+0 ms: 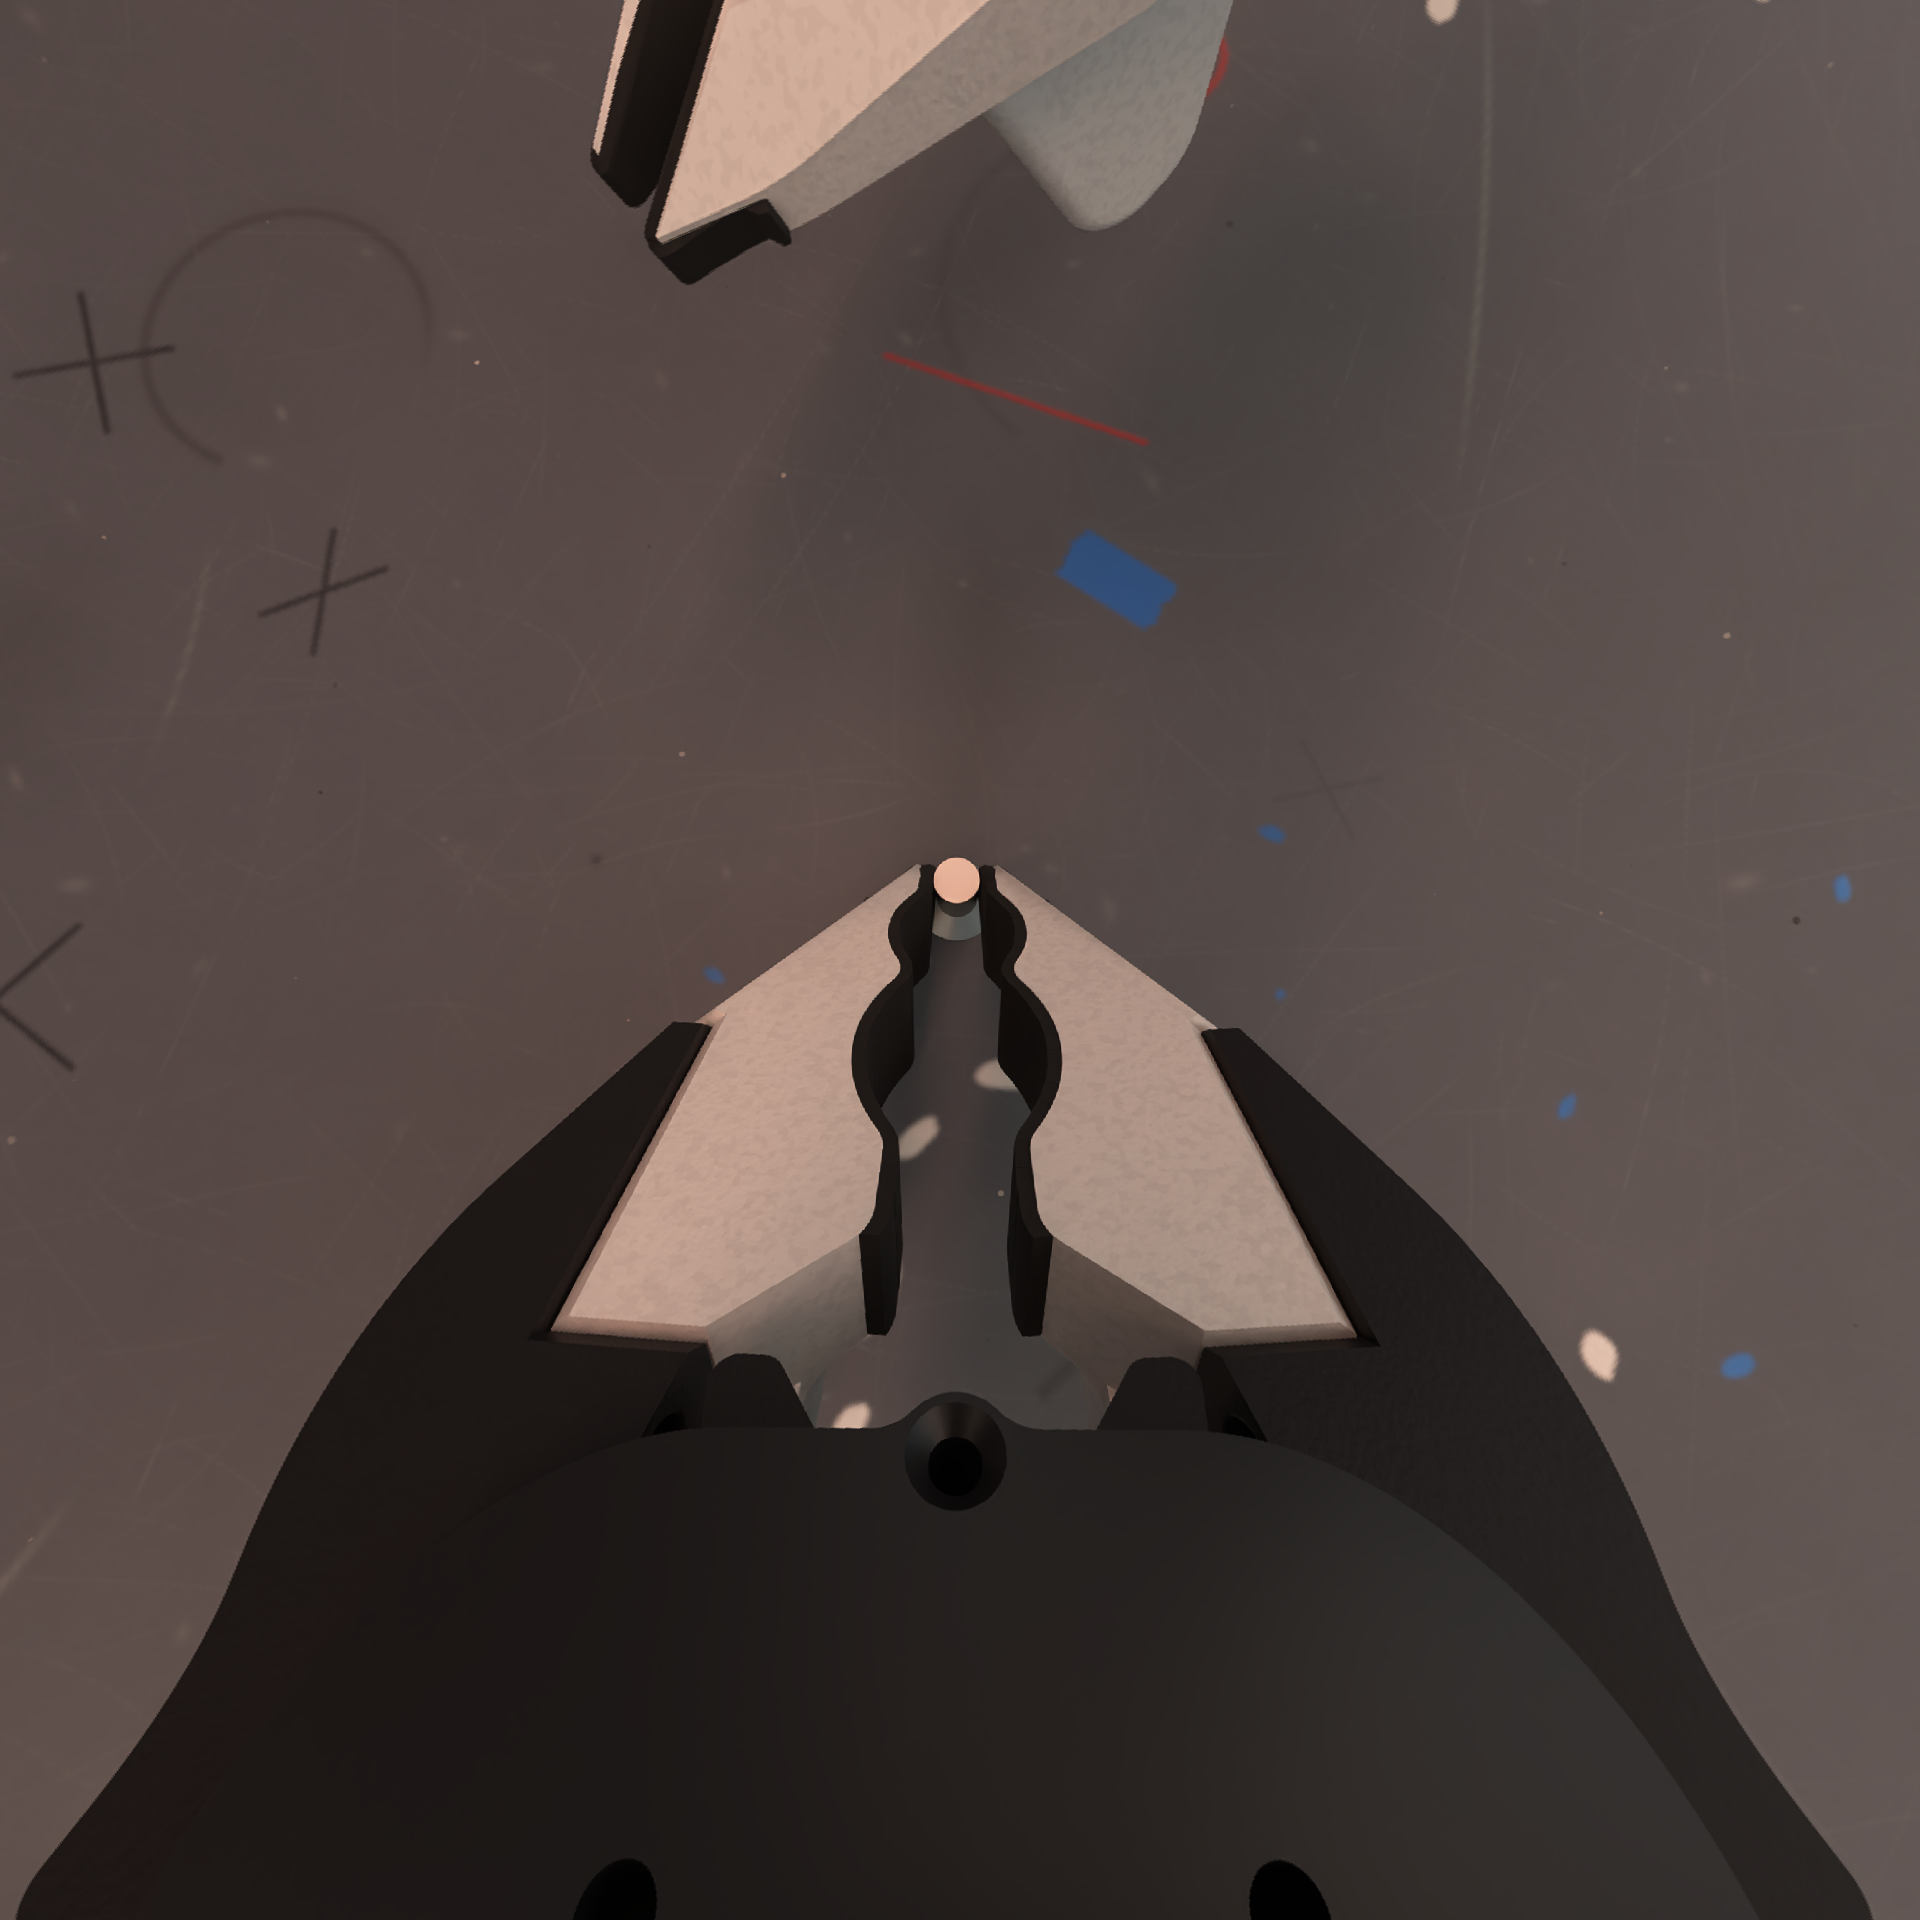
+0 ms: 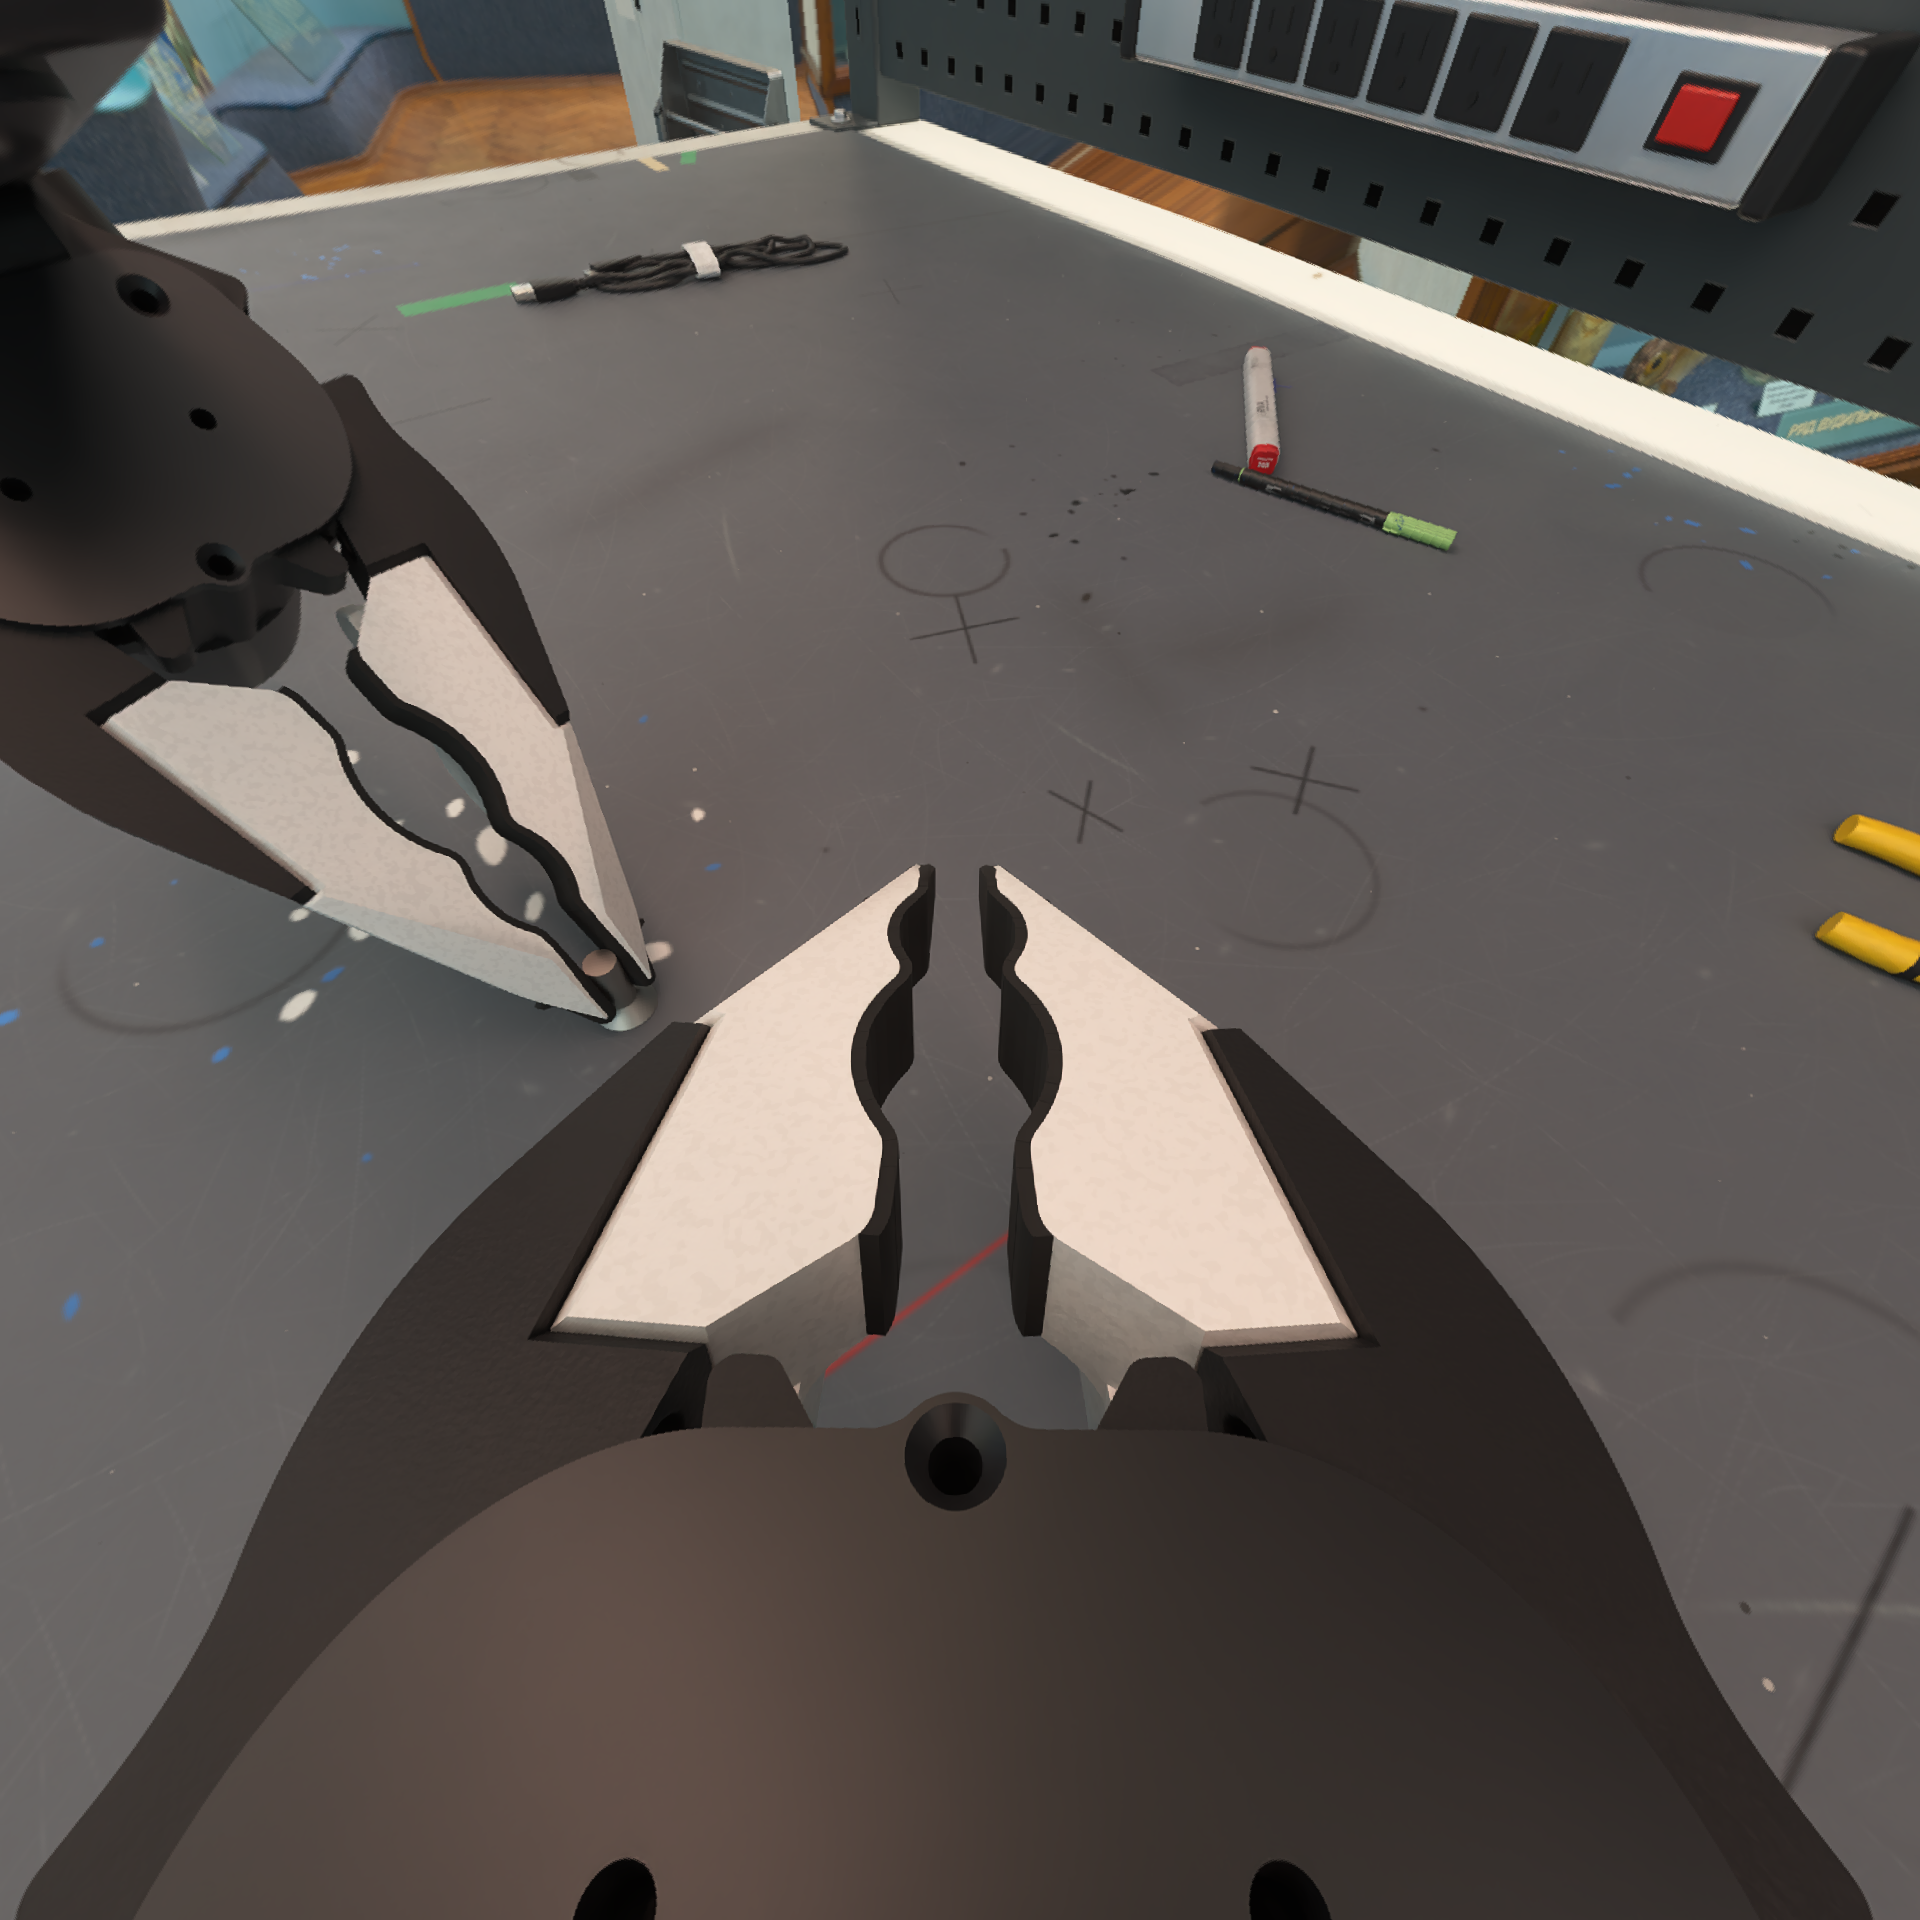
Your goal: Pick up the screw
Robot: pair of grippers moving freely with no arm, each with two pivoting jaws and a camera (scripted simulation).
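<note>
The screw [image 1: 956, 883] stands upright on the grey table [image 1: 416, 727], with its pale shaft end facing up and its grey head down. My left gripper [image 1: 956, 871] points straight down and its two fingertips press on the shaft from both sides. In the right wrist view the left gripper [image 2: 615, 982] is at the left, with the screw [image 2: 630, 1013] resting on the table [image 2: 1143, 675] under its tips. My right gripper [image 2: 956, 873] hovers just to the right of it, empty, with only a narrow gap between its jaws. It also shows at the top of the left wrist view [image 1: 665, 223].
A coiled black cable [image 2: 686, 265] lies at the back. A white and red marker [image 2: 1260, 410] and a black and green pen [image 2: 1340, 509] lie at the back right. Yellow handles [image 2: 1875, 842] are at the right edge. A power strip [image 2: 1455, 73] hangs on the pegboard.
</note>
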